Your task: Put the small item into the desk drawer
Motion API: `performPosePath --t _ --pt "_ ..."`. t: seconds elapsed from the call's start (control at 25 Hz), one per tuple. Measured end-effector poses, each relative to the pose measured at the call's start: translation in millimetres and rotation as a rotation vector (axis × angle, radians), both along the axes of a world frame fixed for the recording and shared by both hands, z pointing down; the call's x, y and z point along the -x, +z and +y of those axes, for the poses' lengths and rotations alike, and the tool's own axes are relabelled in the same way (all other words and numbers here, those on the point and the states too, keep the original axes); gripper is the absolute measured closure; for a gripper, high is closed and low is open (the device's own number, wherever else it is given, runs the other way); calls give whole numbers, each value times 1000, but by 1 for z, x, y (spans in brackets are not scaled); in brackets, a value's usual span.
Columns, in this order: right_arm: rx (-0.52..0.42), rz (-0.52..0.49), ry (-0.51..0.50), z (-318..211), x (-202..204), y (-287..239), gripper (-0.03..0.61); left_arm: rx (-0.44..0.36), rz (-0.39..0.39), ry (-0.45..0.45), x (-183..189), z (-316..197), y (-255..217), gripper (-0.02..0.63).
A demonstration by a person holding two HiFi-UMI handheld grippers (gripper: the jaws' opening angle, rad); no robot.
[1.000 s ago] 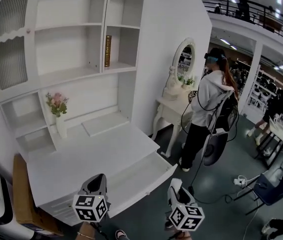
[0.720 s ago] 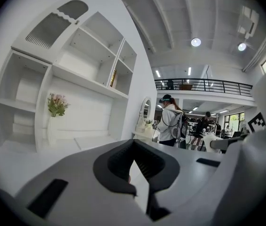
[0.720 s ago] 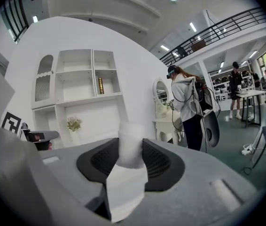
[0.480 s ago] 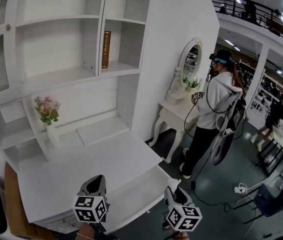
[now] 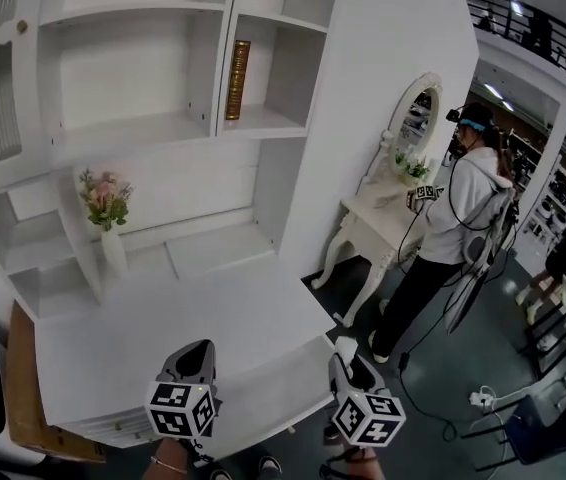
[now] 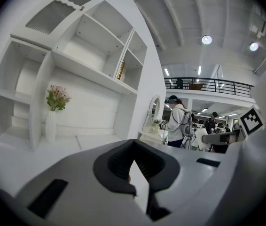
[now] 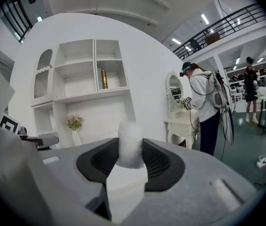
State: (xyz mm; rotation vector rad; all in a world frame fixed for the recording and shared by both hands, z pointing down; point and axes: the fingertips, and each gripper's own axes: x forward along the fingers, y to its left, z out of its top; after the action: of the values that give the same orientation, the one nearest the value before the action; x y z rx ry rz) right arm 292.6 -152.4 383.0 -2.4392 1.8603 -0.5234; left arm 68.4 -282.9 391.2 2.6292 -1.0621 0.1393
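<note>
Small item grasped in right claw, in front of the bench; drawer open.

Right claw [image 7: 130, 166] is clenched on the small item [image 7: 131, 142], a pale fuzzy upright cylinder held between both pads; it sits off the bench's [image 5: 163, 338] front right, by the outer corner of the drawer [image 5: 273, 393], which stands pulled out from the bench front; the item is not in the drawer; left claw [image 6: 134, 161] is closed, its tips meeting with nothing between them, over the bench's front edge; a vase of flowers [image 5: 111, 238] stands at the back left of the bench; a gold book [image 5: 238, 80] stands upright on a shelf above the bench; a person [image 5: 453, 238] stands well to the right of the bench at a dressing table [image 5: 378, 223].
</note>
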Motion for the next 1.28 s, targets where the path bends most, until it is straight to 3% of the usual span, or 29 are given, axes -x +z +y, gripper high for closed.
performPosePath --t 0.24,0.64,1.28 --pt "-15 1 -35 -23 -13 -5 419 -20 1 -57 2 -13 -7 620" --pt "22 -5 -97 -37 -12 10 419 29 -24 -122 10 -15 15 620" --pt "204 -123 -200 -45 1 104 419 214 -174 -143 9 6 105 620"
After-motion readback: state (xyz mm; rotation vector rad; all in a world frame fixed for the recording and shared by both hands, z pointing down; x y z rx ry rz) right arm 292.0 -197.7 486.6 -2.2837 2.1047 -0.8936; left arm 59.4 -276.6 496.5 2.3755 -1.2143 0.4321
